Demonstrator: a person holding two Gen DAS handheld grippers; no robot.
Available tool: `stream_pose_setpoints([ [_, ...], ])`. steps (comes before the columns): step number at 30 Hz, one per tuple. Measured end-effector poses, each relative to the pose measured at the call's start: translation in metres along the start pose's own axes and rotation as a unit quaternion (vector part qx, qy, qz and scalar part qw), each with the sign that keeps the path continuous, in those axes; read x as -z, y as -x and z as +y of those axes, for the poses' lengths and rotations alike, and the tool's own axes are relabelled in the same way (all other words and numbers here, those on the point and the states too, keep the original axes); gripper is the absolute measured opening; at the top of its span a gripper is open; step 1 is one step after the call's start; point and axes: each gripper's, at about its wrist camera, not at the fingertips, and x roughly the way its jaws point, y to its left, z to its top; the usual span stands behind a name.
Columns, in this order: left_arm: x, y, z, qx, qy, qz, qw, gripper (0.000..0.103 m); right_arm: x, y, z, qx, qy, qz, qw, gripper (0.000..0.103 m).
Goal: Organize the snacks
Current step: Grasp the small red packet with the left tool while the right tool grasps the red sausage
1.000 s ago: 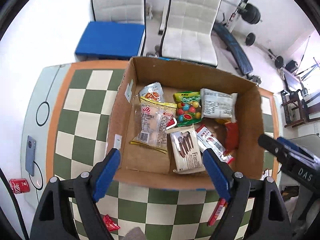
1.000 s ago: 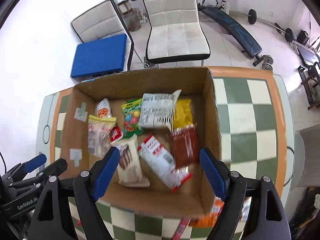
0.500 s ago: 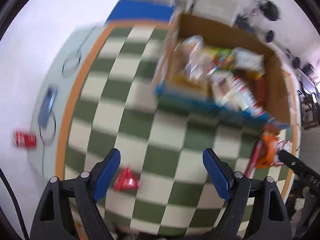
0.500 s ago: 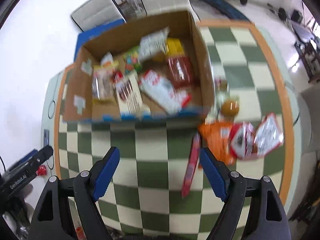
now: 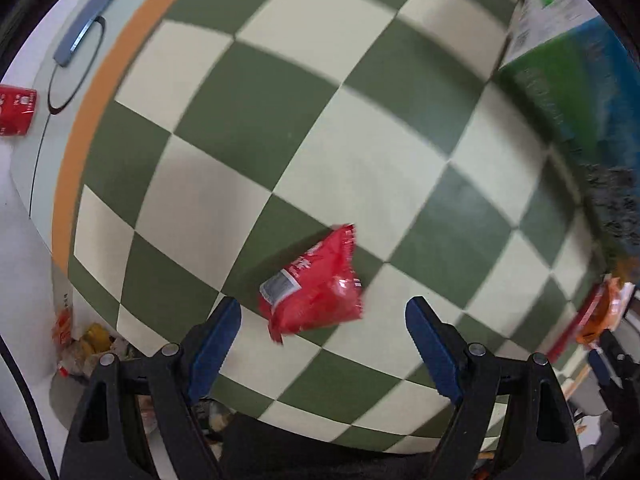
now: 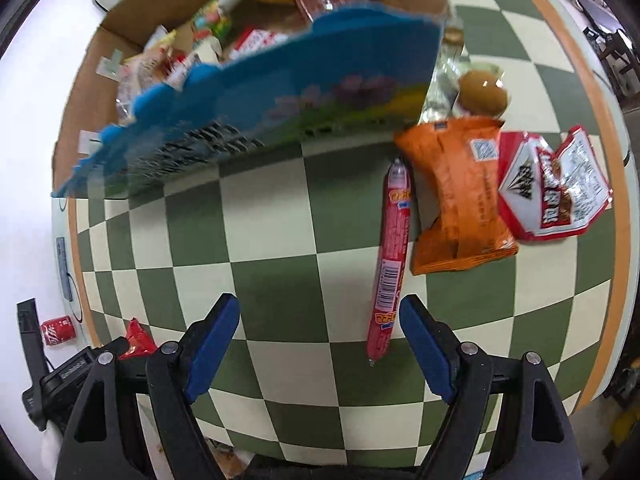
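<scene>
A small red snack packet (image 5: pixel 314 284) lies on the checkered table, just ahead of my left gripper (image 5: pixel 323 318), which hangs open above it with nothing held. My right gripper (image 6: pixel 319 320) is open over the table; a long red sausage stick (image 6: pixel 391 256) lies just inside its right finger. Beside the stick lie an orange packet (image 6: pixel 456 196), a red and white packet (image 6: pixel 554 188) and a clear-wrapped brown egg (image 6: pixel 482 90). The cardboard box (image 6: pixel 256 92) with a blue printed front wall holds several snacks. The red packet (image 6: pixel 138 340) and the left gripper (image 6: pixel 72 368) show at the lower left of the right wrist view.
A phone (image 5: pixel 94 14) and a red soda can (image 5: pixel 16 110) lie past the table's orange border (image 5: pixel 88 128) at the left. The box's printed wall (image 5: pixel 568 92) stands at the right of the left wrist view. Litter lies on the floor below the table edge (image 5: pixel 86 344).
Both grippers have come down from over the box to the table in front of it. The left now hangs over the red packet, the right beside the sausage stick. Jaws unchanged.
</scene>
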Motion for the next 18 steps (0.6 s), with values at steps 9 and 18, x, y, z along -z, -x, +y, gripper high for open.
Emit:
stream_pose_setpoints([
  [9,-0.002,-0.012,-0.010,-0.015,-0.011,-0.011,0.9998,0.051,-0.004,-0.026,-0.010,0.008,-0.021,0.023,1.000,0.084],
  [18,0.022,-0.010,-0.082,-0.010,-0.086,-0.017,0.9961,0.051,-0.008,-0.035,-0.034,-0.004,-0.053,0.027,0.998,0.084],
])
